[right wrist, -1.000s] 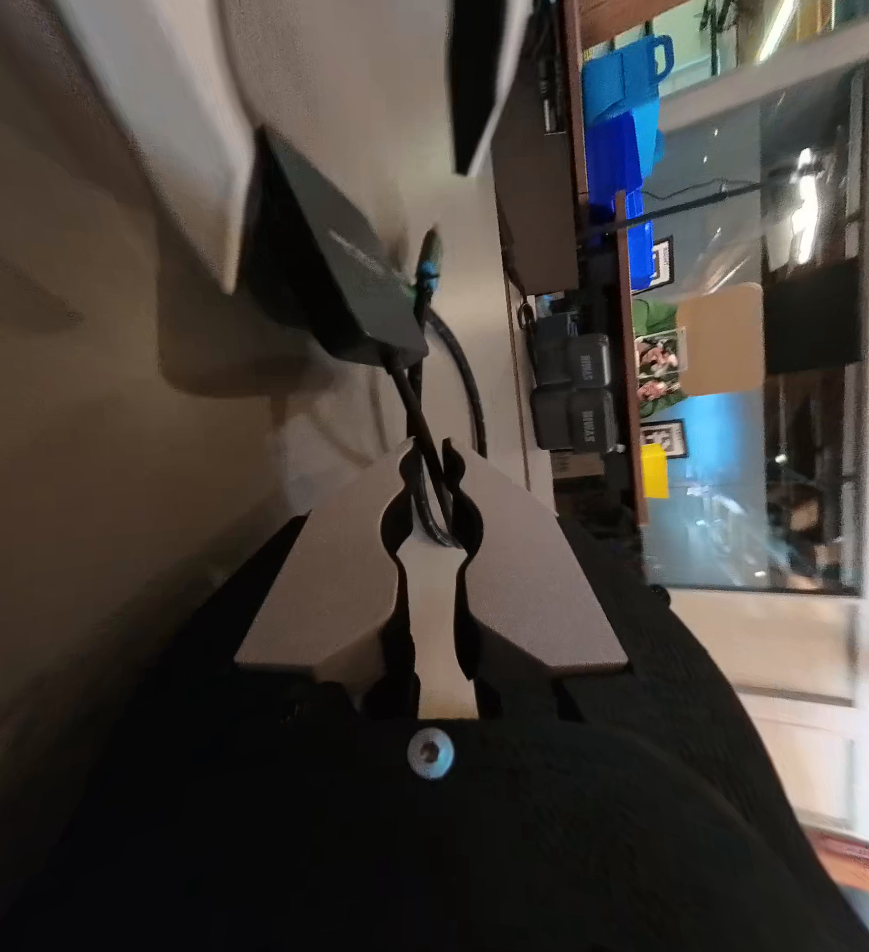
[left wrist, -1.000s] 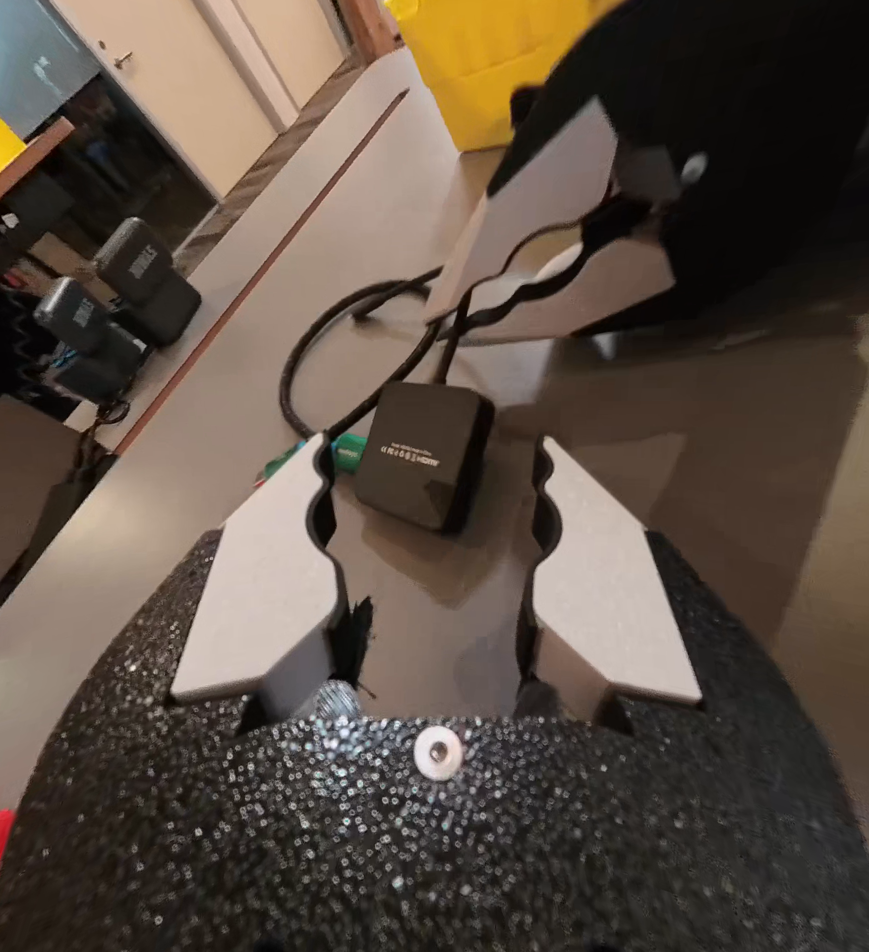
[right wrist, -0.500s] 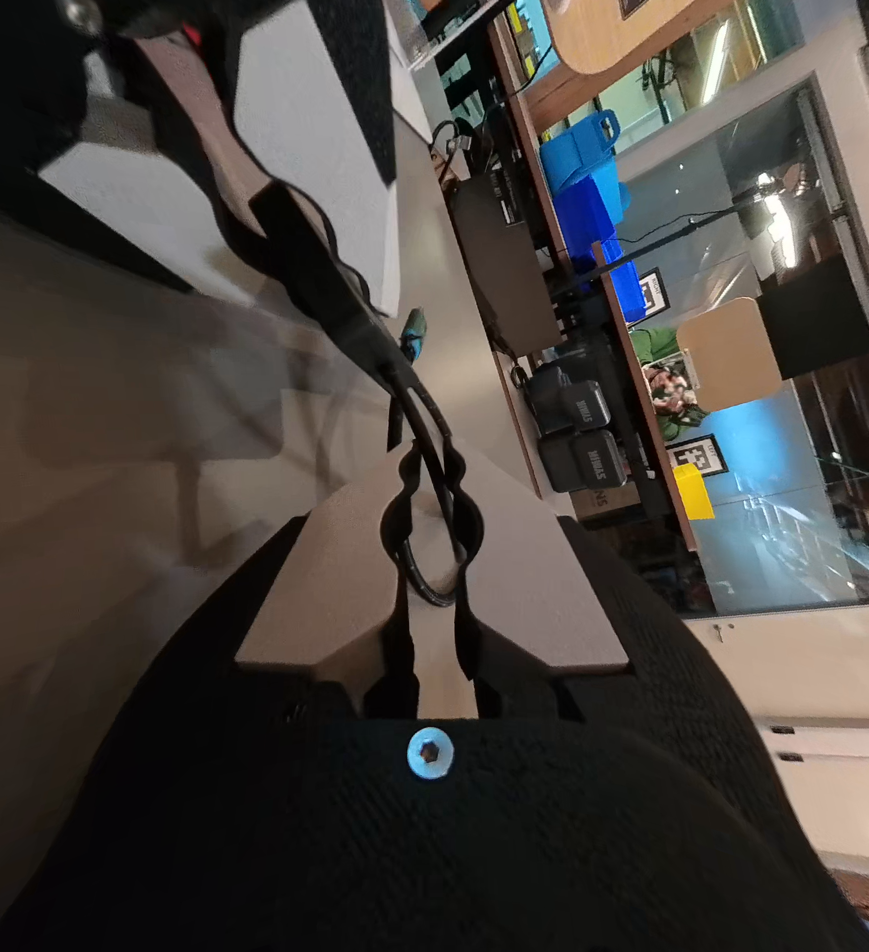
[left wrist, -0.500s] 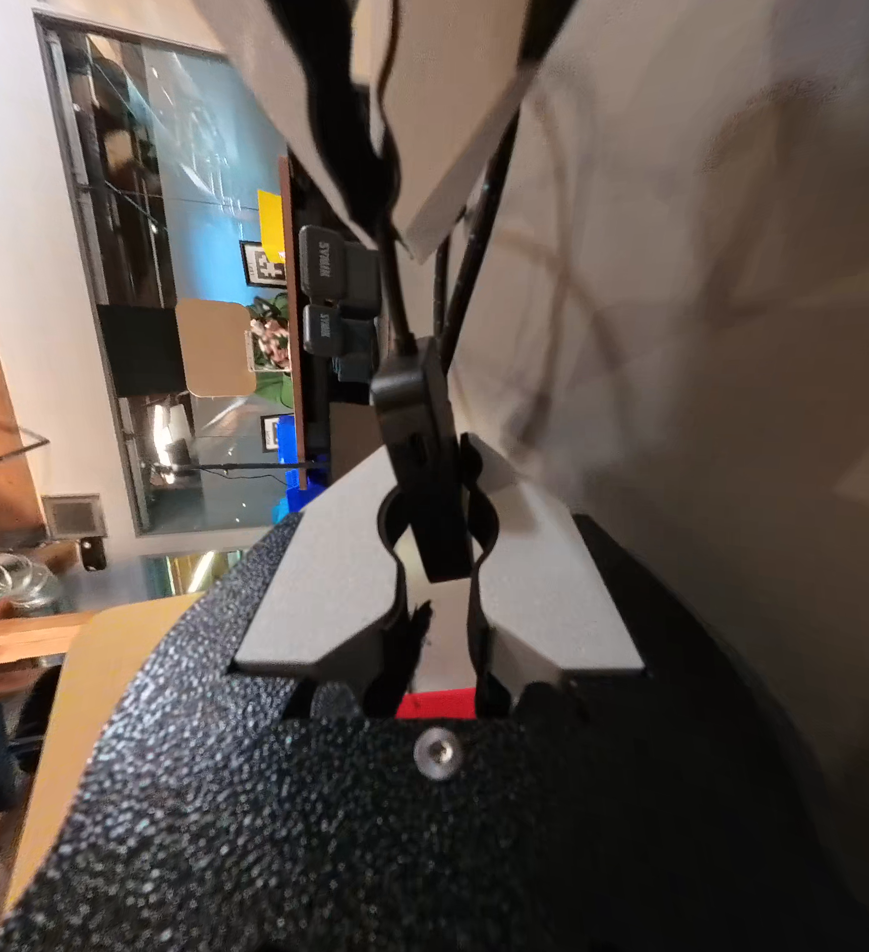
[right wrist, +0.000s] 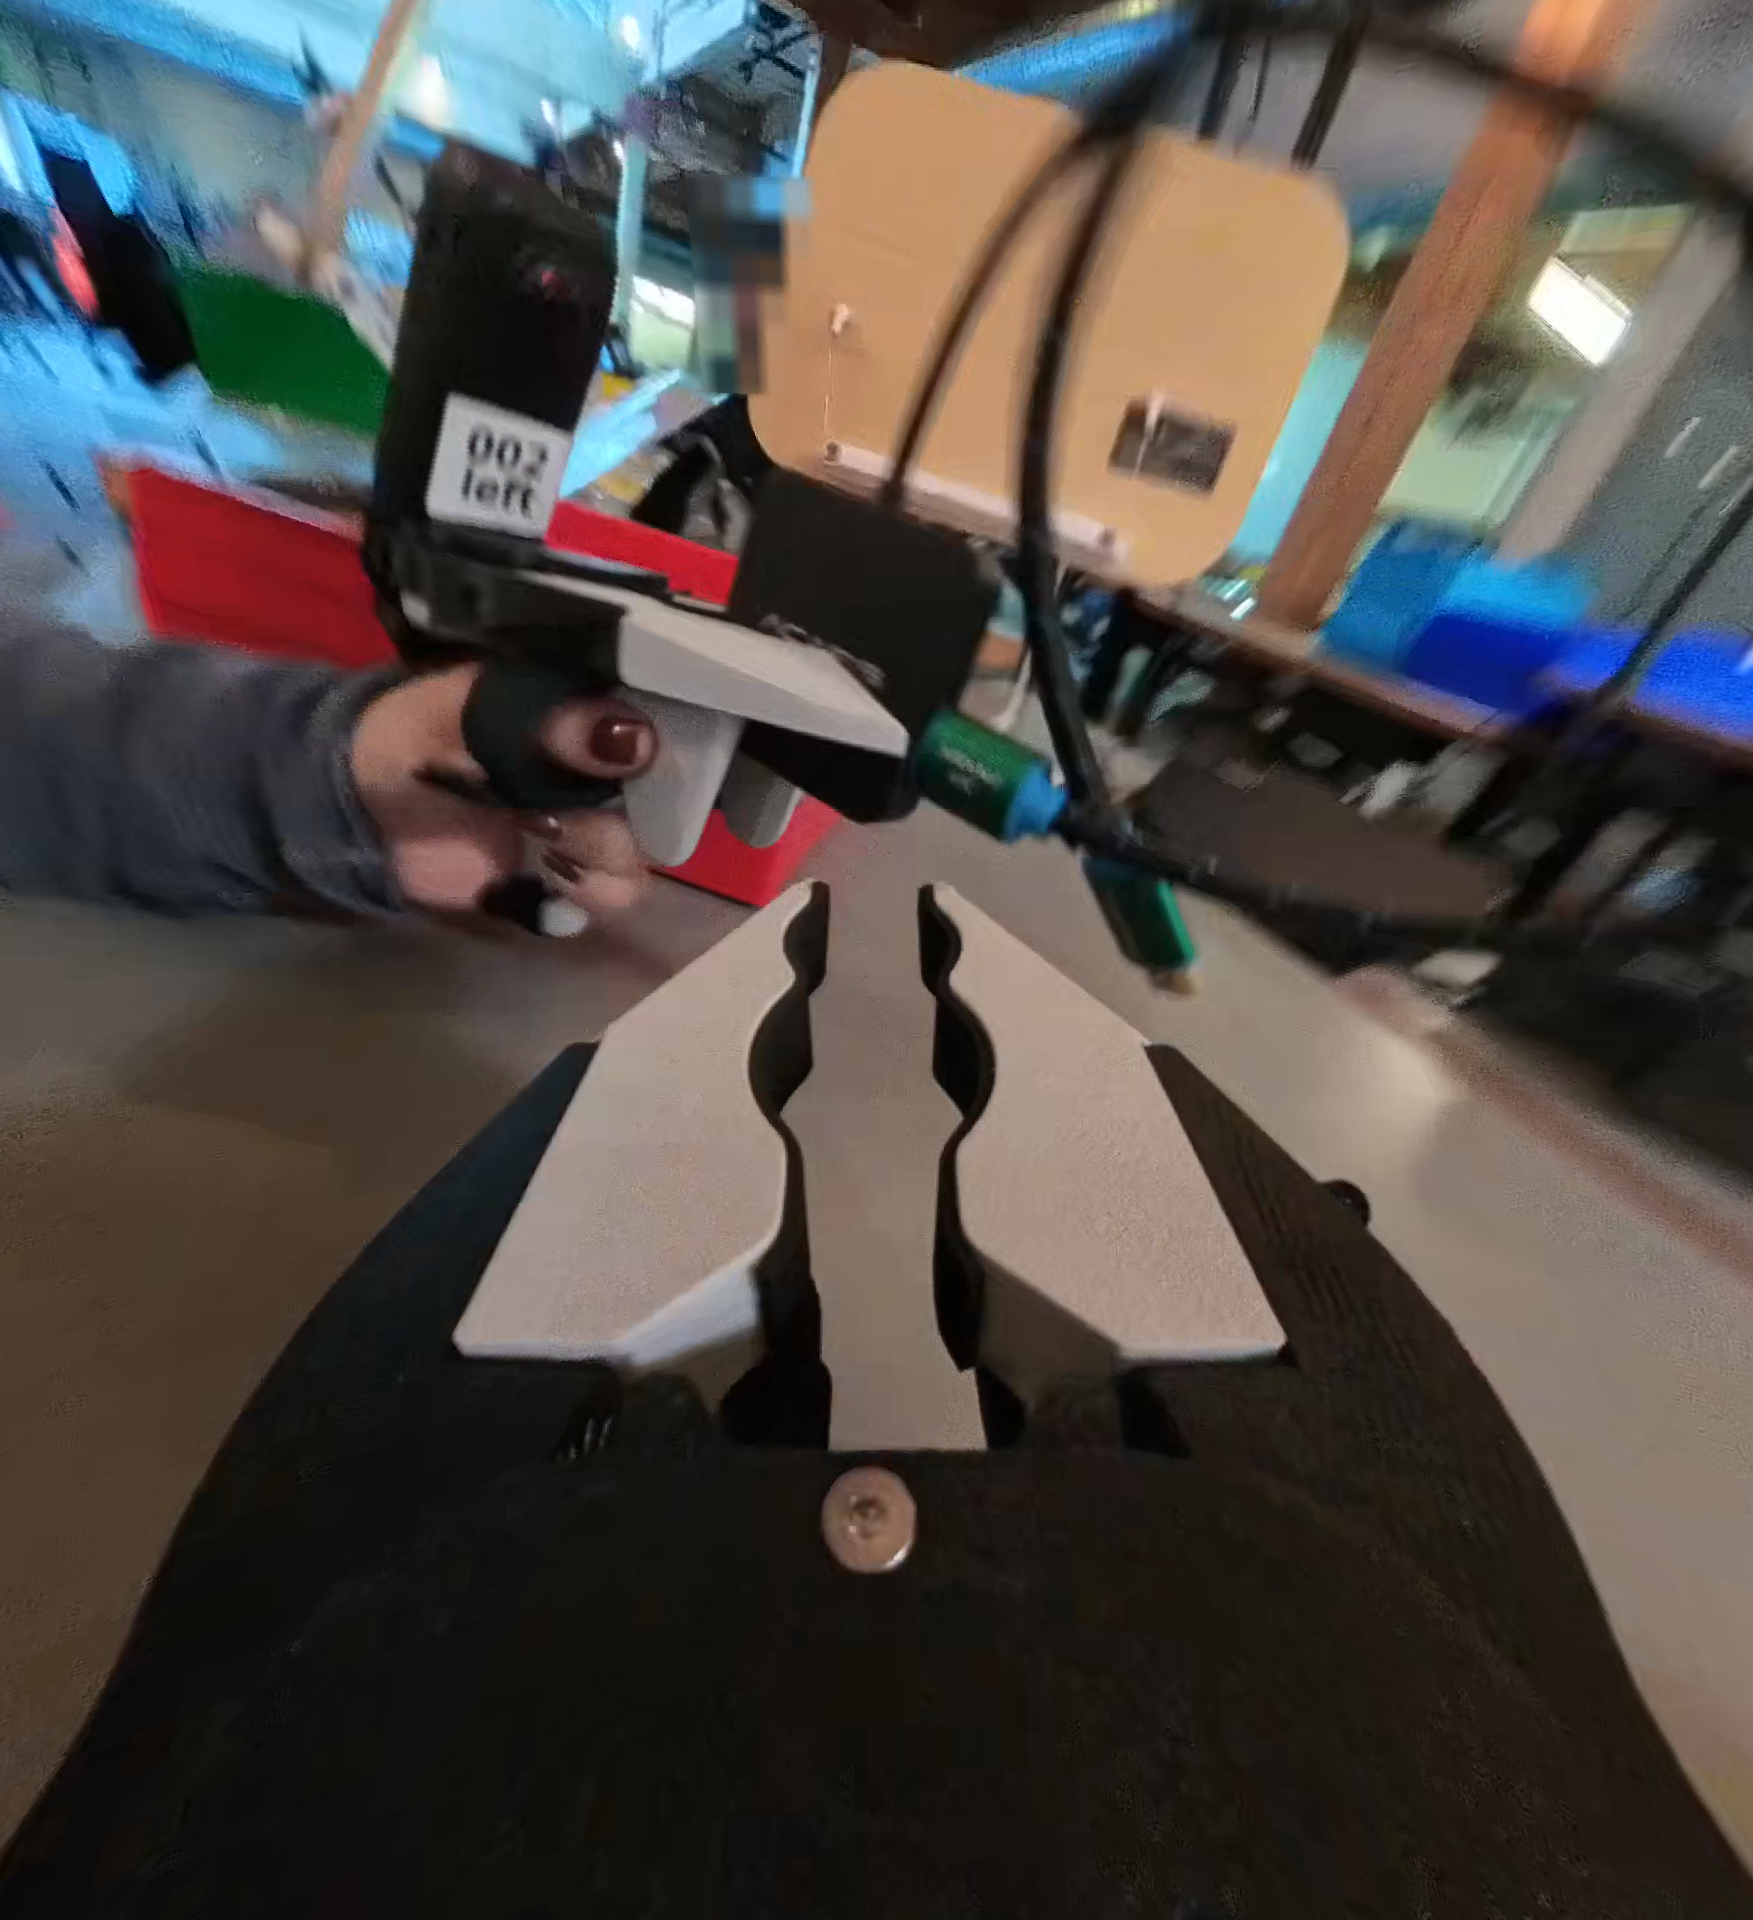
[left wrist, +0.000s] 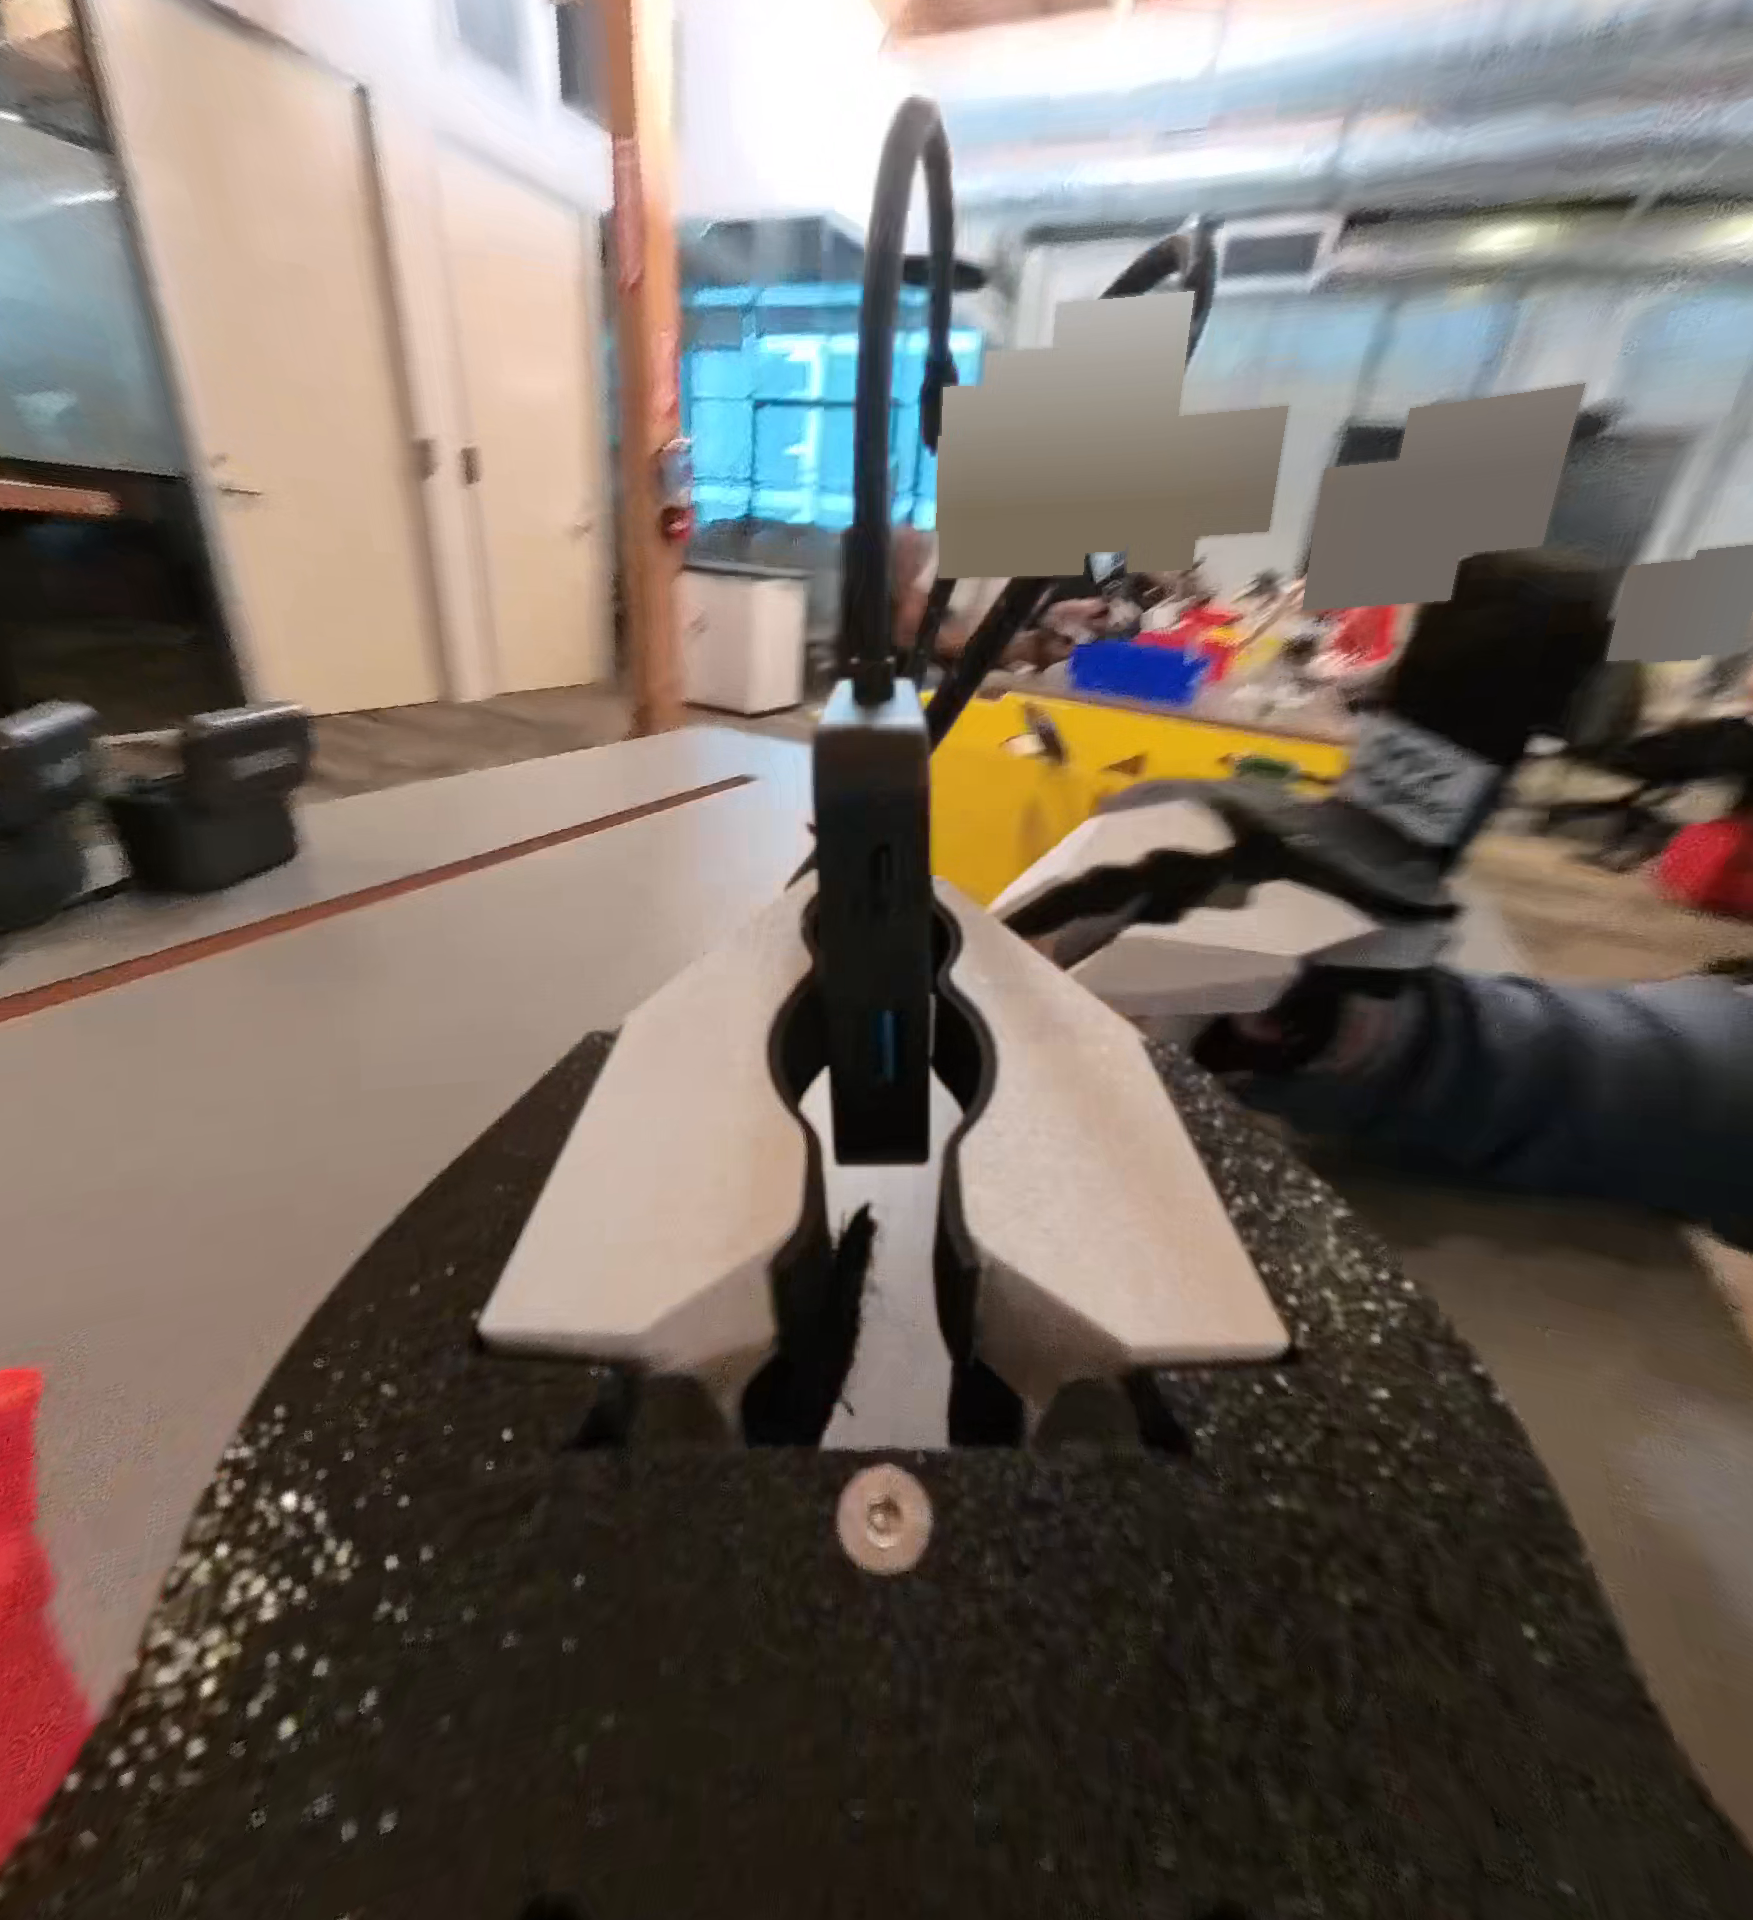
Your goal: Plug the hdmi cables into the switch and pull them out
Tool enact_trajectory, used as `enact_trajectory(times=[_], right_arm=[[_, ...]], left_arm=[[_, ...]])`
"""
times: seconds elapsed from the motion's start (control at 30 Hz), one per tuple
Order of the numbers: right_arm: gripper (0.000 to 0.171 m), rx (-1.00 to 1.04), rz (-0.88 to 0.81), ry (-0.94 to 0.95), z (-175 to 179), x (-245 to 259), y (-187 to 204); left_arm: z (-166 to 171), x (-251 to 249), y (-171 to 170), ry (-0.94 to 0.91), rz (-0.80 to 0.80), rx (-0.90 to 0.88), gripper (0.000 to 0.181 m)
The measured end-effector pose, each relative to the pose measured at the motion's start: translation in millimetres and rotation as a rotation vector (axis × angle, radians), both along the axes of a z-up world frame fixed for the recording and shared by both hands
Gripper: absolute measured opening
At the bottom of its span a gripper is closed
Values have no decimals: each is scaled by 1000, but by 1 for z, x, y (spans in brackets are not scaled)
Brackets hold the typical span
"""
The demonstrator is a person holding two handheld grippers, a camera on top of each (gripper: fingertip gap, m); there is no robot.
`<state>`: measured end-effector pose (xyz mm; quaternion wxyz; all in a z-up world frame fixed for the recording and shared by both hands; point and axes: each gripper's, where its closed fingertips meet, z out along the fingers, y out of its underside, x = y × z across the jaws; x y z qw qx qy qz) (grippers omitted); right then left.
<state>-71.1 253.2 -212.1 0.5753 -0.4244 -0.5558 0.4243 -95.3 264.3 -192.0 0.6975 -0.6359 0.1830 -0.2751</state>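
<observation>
Now your left gripper [left wrist: 874, 940] is clamped on the switch [left wrist: 872, 940], which stands on edge between the fingers at the centre of the left wrist view, lifted clear of the table [left wrist: 228, 1039]. A black cable [left wrist: 887, 395] leaves its top end and arches up toward the upper middle of the frame. Your right gripper [right wrist: 874, 902] is empty, its fingers a little apart, low in the middle of the right wrist view and aimed at the plugs.

In that view the switch sits just right of centre, above your fingertips. One green plug [right wrist: 976, 771] is seated in its lower right edge. A second green plug [right wrist: 1142, 920] hangs loose just below and to the right, its metal tip pointing down, touching nothing that you can make out.

The switch looks like a small, light plastic box with smooth faces, so it may twist in the grip when you push or pull; keep the clamp across its flat sides. Take each plug by its hard green shell, close behind the blue collar. The cables look stiff and springy and will probably drag the plug off line if you hold them instead. The seated plug likely needs a firm, straight pull. The loose one swings freely; motion blur hides its exact angle.
</observation>
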Motion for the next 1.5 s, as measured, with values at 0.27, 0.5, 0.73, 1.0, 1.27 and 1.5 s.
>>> enact_trajectory(times=[0.27, 0.5, 0.73, 1.0, 1.27, 1.5], right_arm=[[24, -795, 344, 162, 16, 6, 2], [20, -914, 437, 224, 22, 8, -3], [12, -924, 410, 293, 22, 5, -1], [10, -905, 408, 312, 21, 6, 0], [10, -879, 413, 329, 22, 7, -1], [9, -876, 396, 322, 21, 6, 1]], left_arm=[[2, 26, -12, -227, -258, -71, 10], [0, 30, -13, -316, -321, -113, 11], [-3, 38, -14, -368, -358, -118, 11], [-4, 38, -14, -400, -389, -120, 11], [-2, 38, -16, -421, -413, -116, 11], [-3, 37, -15, -429, -412, -120, 12]])
